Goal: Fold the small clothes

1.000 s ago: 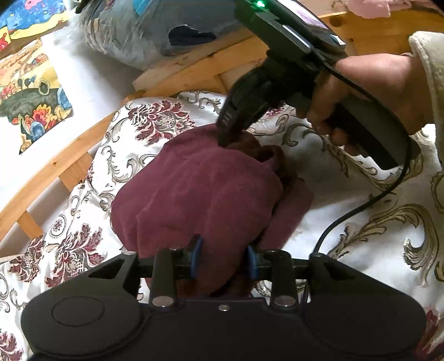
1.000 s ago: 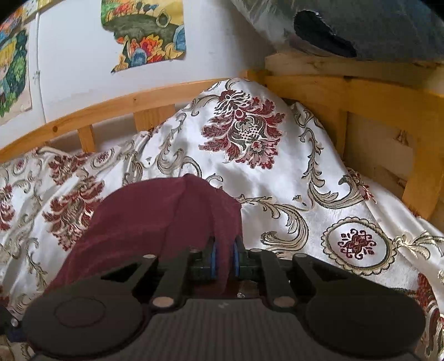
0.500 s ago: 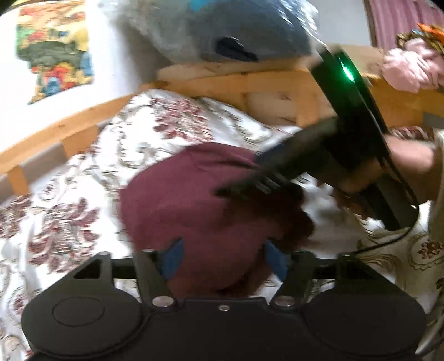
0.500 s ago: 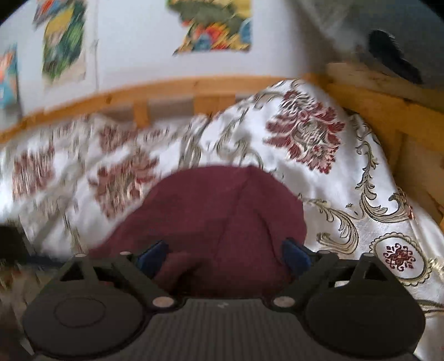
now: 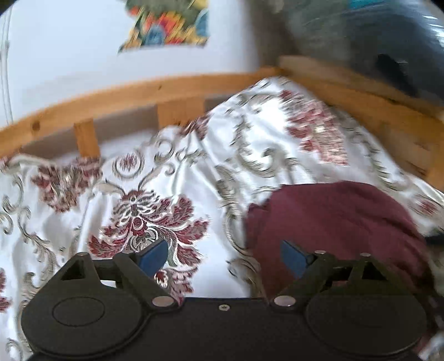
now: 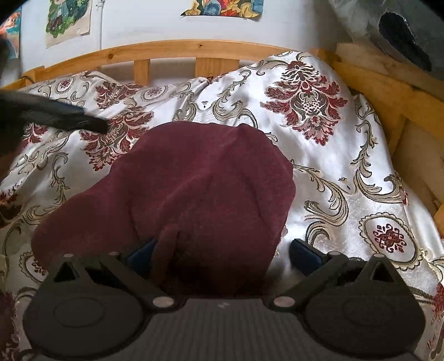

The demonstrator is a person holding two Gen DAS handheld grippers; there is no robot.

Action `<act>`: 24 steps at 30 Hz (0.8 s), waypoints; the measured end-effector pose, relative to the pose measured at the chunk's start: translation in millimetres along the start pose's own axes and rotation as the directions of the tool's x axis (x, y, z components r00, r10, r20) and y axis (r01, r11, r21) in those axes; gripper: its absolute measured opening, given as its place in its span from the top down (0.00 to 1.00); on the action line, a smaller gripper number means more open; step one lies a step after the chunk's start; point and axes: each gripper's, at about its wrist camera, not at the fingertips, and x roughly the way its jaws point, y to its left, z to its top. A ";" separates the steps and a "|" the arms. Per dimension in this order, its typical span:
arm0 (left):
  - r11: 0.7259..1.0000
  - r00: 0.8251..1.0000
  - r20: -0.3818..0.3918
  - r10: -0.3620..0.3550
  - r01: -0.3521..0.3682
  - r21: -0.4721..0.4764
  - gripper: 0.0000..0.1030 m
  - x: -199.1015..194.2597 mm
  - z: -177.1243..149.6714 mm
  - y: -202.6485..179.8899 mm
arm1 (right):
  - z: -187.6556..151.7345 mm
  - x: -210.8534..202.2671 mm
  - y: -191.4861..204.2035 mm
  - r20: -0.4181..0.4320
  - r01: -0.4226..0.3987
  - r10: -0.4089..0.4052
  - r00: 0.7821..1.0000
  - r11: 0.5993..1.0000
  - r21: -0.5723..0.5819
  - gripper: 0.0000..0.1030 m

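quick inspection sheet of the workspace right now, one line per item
surface: white bedspread with red and gold floral print, rumpled, on a wooden bed frame
job's things: maroon garment lying bunched on the bedspread, released
clutter: nothing seen on the bedspread
grippers: left hand-held gripper open, jaws just opening, over bare bedspread beside the garment; right hand-held gripper open, jaws just opening, garment edge between them, pads not pressing
cables: nothing seen
surroundings: white wall with colourful pictures; dark plastic-wrapped bundle on the frame at right

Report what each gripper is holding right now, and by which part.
Nothing. Both the left gripper and right gripper have just opened; the maroon garment lies released on the bedspread.
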 end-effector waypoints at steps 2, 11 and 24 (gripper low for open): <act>0.999 0.999 -0.035 0.020 -0.021 -0.028 0.24 23.4 7.8 3.3 | -0.5 1.0 -1.7 0.003 -0.005 0.005 1.000 1.000 0.008 0.00; 0.990 0.992 -0.085 -0.097 0.105 0.090 0.31 61.8 15.6 -17.1 | -1.2 3.1 -1.9 0.005 -0.002 0.002 1.000 1.000 0.006 0.00; 0.966 0.977 -0.154 -0.151 0.178 0.186 0.74 73.8 19.3 -41.8 | -2.0 3.5 -0.5 0.009 0.000 0.000 1.000 1.000 0.006 0.00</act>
